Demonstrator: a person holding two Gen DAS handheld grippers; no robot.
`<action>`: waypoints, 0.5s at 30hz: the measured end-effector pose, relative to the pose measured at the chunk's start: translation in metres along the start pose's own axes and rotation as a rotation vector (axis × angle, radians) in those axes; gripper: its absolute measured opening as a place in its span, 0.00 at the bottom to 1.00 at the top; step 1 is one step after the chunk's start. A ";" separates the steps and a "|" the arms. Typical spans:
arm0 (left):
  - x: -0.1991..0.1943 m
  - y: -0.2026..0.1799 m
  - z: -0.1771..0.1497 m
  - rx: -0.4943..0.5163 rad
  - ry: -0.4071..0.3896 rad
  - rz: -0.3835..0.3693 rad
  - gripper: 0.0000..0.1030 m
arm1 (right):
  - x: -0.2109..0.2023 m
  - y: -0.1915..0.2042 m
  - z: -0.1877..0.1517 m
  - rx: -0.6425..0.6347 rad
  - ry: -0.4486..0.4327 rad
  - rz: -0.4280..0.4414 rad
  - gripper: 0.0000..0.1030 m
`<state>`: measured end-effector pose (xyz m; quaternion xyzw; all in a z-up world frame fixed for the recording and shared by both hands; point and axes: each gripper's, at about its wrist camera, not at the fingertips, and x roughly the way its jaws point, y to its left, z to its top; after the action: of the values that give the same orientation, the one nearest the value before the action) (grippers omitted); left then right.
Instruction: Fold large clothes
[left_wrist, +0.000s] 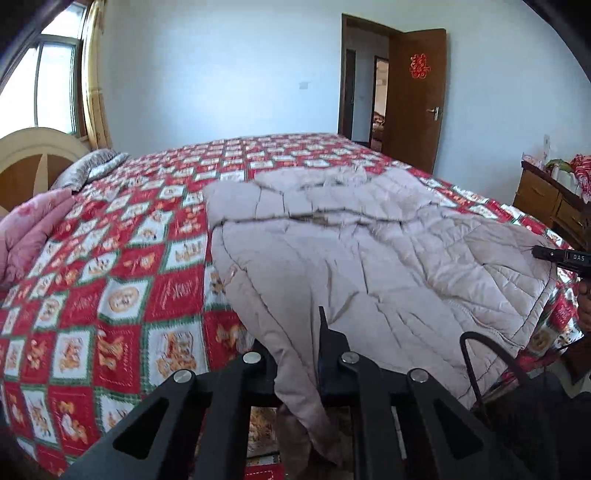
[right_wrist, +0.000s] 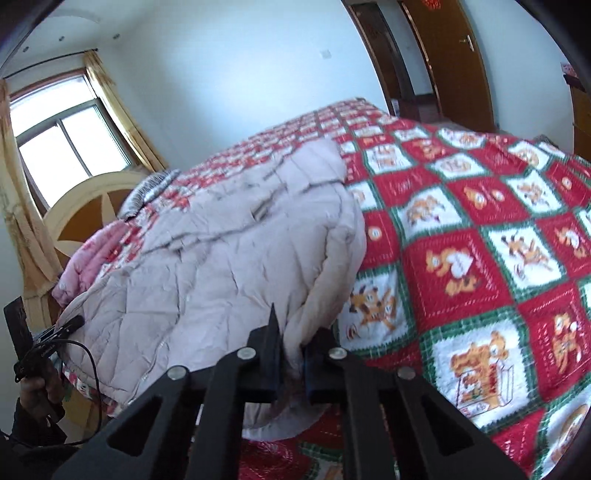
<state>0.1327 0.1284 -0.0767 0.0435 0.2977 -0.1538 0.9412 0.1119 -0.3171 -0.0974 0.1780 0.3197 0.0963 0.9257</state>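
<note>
Two grippers each pinch the near hem of a pale quilted coat (left_wrist: 369, 254) spread on the bed (left_wrist: 110, 280), close to its near edge. The left gripper (left_wrist: 299, 369) has its fingers (left_wrist: 328, 354) closed on a fold of the coat that hangs over the bed's near edge. The right gripper (right_wrist: 291, 362) has its fingers (right_wrist: 271, 339) closed on the bunched hem at the coat's other near corner. A pink folded blanket (left_wrist: 33, 229) and a grey pillow (left_wrist: 92, 166) lie toward the headboard (left_wrist: 33, 162) end, apart from the coat. A brown door (left_wrist: 417, 96) stands open beyond the far edge
</note>
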 end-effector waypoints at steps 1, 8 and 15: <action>-0.009 -0.001 0.009 0.015 -0.024 0.004 0.10 | -0.012 0.006 0.007 -0.008 -0.041 0.012 0.10; 0.018 0.037 0.075 0.020 -0.132 0.021 0.10 | -0.001 0.017 0.075 -0.023 -0.187 0.033 0.10; 0.114 0.064 0.137 0.045 -0.123 0.079 0.14 | 0.079 0.032 0.149 -0.010 -0.229 -0.008 0.10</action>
<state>0.3162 0.1350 -0.0304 0.0668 0.2341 -0.1256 0.9617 0.2642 -0.3046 -0.0196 0.1819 0.2123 0.0731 0.9573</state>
